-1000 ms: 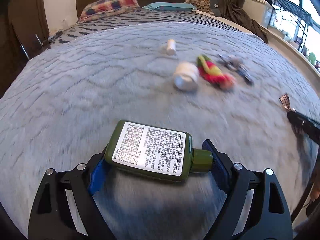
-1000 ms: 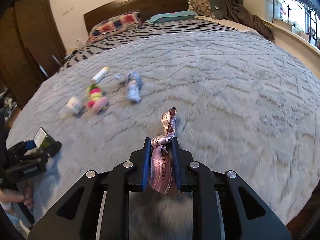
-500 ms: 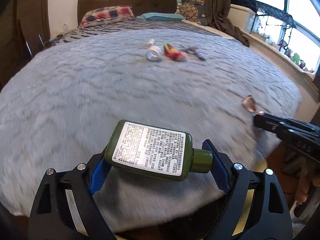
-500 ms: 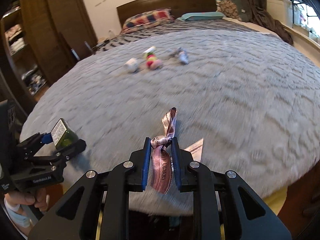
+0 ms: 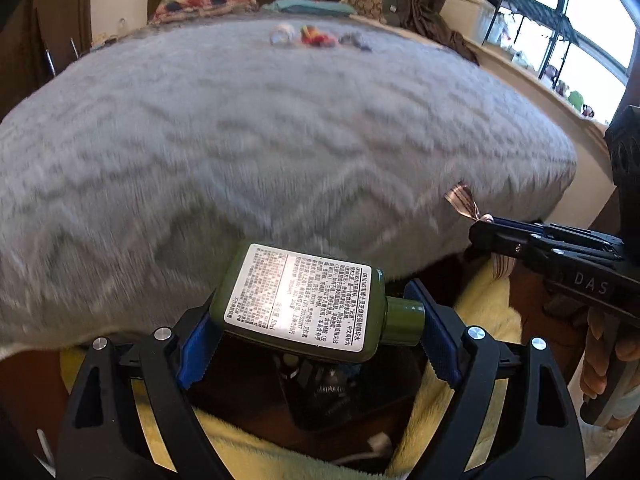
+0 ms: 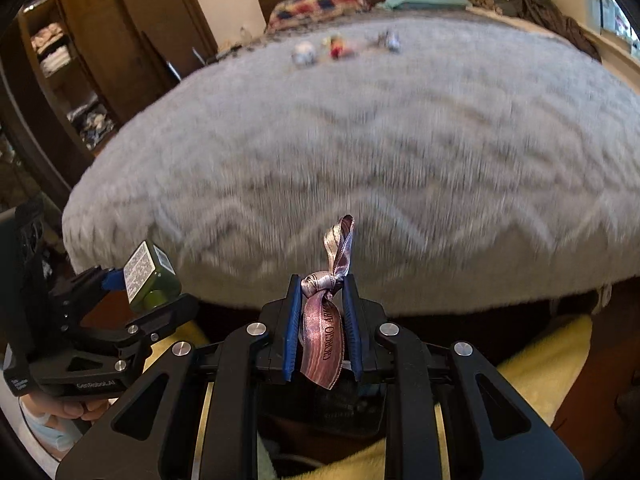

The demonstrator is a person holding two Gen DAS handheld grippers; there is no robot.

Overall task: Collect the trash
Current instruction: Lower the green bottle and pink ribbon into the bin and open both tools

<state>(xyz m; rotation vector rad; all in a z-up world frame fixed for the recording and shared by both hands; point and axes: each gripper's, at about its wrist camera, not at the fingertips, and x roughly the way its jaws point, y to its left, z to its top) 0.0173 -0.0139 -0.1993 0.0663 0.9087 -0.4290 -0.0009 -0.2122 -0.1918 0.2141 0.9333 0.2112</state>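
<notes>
The left hand-held gripper is clamped endwise on a green bottle, one pad on its base and the other on its cap, so the bottle's long axis runs across the frame, label up. The right hand-held gripper is closed to a narrow gap on a pink ribbon, whose loop sticks up past the fingertips and whose tail hangs below. Both sit just off the near edge of the bed, side by side and apart, over a dark opening ringed by yellow cloth at the bottom of each frame; I judge this the drop spot, though I cannot tell if it is a bin. It lies straight below both grippers, so either load likely needs only a short descent. More trash lies in the upper middle, far across the bed, with open blanket between.
</notes>
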